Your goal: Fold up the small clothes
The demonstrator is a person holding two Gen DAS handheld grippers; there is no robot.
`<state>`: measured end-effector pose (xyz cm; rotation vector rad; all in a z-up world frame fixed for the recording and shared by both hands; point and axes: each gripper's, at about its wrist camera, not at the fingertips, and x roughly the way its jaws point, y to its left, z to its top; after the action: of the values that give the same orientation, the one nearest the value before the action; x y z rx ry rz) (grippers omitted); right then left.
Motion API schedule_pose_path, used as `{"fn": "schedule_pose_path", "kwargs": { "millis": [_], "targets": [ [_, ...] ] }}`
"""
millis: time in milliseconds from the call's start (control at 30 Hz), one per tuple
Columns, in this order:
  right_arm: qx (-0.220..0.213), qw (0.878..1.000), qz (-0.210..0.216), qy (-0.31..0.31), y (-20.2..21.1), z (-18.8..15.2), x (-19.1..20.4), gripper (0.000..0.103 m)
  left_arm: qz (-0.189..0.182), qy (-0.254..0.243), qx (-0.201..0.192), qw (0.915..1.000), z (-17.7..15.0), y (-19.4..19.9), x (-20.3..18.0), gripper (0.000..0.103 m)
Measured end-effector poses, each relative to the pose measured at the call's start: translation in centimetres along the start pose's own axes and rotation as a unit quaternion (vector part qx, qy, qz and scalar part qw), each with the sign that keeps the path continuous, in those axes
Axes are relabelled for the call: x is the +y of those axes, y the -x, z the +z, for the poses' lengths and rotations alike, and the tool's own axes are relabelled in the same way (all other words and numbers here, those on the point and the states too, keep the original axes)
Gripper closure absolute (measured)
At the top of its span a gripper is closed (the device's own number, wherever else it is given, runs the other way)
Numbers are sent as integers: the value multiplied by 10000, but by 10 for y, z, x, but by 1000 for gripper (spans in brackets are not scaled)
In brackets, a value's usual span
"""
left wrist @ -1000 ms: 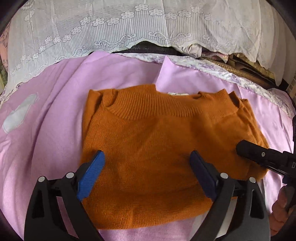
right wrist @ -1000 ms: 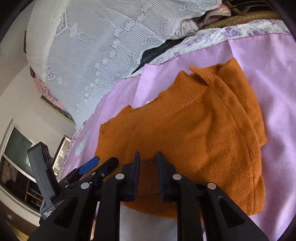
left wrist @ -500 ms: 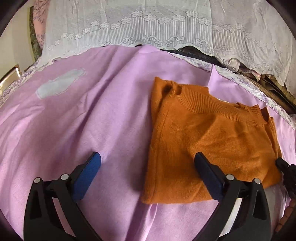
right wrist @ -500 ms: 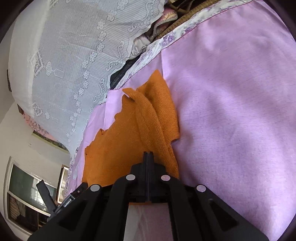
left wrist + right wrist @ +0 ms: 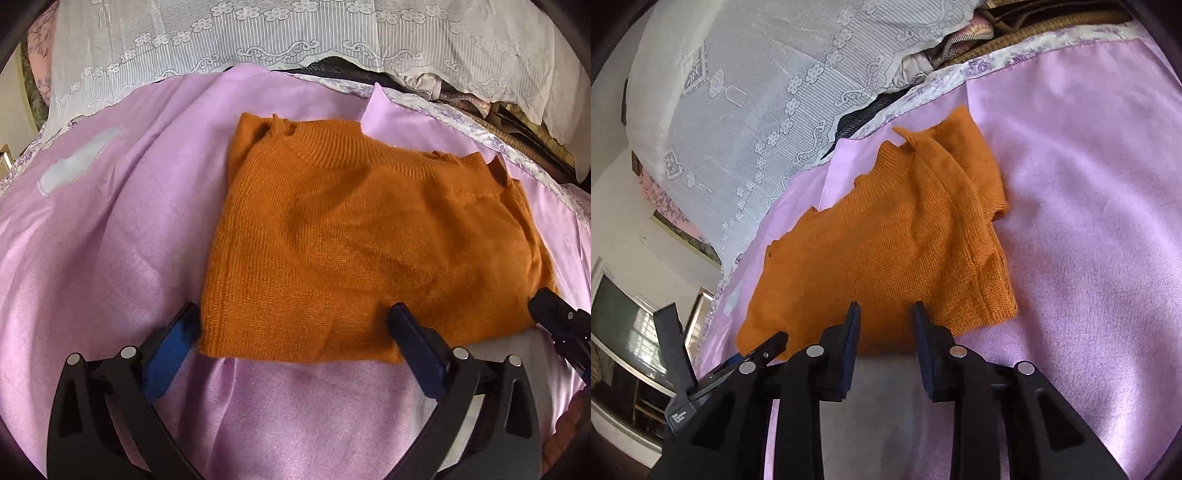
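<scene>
An orange knit sweater (image 5: 369, 243) lies folded on the lilac sheet (image 5: 110, 240), collar at the far side. My left gripper (image 5: 293, 314) stands wide open over the near hem, its left pad (image 5: 173, 343) just off the sweater's near-left corner, nothing pinched. My right gripper (image 5: 885, 308) is at the hem's right part, jaws opening; the sweater (image 5: 886, 251) edge lies under the gap with the pads clear of it. Its tip (image 5: 546, 301) shows in the left wrist view at the near-right corner.
A white lace cover (image 5: 295, 37) drapes over piled things behind the sheet. A floral border (image 5: 997, 59) edges the sheet's far side. A pale grey patch (image 5: 77, 162) marks the sheet at left. A window (image 5: 624, 328) shows low at left.
The right gripper's jaws were pressed together half a second ago and now stand apart. The left gripper has drawn back from over the sweater's middle to its near hem.
</scene>
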<state>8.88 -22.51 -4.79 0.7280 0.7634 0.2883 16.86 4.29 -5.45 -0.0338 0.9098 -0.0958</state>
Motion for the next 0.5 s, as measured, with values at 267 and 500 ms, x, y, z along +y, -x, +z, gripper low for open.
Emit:
{"fn": "schedule_pose_path", "kwargs": {
  "millis": [267,500],
  "targets": [
    [-352,9993,-40,145,22,4,14,70,-89,25,-1017,9948,1,46,-2,4],
    [-576,9961,-83,666,18,25,42,69,-26,291,-1023,9943,22,40,8,4]
  ]
}}
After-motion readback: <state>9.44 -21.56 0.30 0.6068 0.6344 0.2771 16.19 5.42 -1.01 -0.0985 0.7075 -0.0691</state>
